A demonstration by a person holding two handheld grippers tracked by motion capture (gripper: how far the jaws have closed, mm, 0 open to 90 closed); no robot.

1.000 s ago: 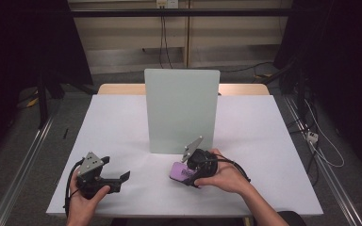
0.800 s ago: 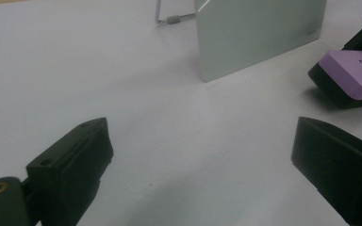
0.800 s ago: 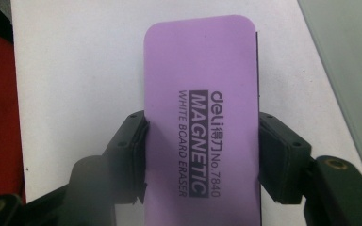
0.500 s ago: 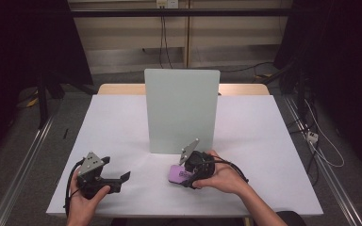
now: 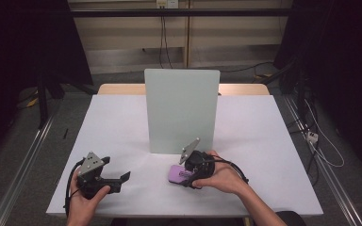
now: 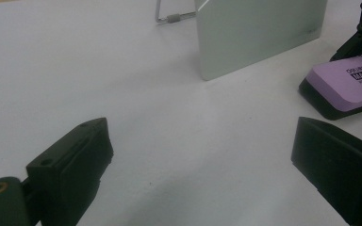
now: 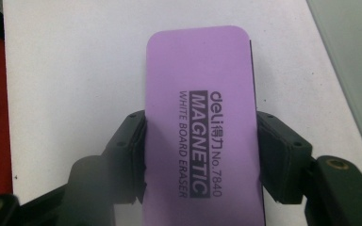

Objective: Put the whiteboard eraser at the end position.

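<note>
High view: the right hand lies low on the white table, wrist turned inward, wrapped around the right gripper, whose grey three-cornered plate tilts up toward the pale green upright board just beyond it. Its jaws point left across the table and are closed on the long sides of a purple rectangular whiteboard eraser with a black base; in the right gripper view the two black jaws press against both edges of the eraser, which runs straight out ahead of the gripper, label facing up. The left hand holds the left gripper near the table's front edge, jaws aimed right and spread wide with nothing between them. From the left gripper view the eraser sits ahead and to the right of the jaws, the board farther ahead. Compared with a second ago, both hands sit in almost the same places; the right gripper's plate has shifted slightly.
</note>
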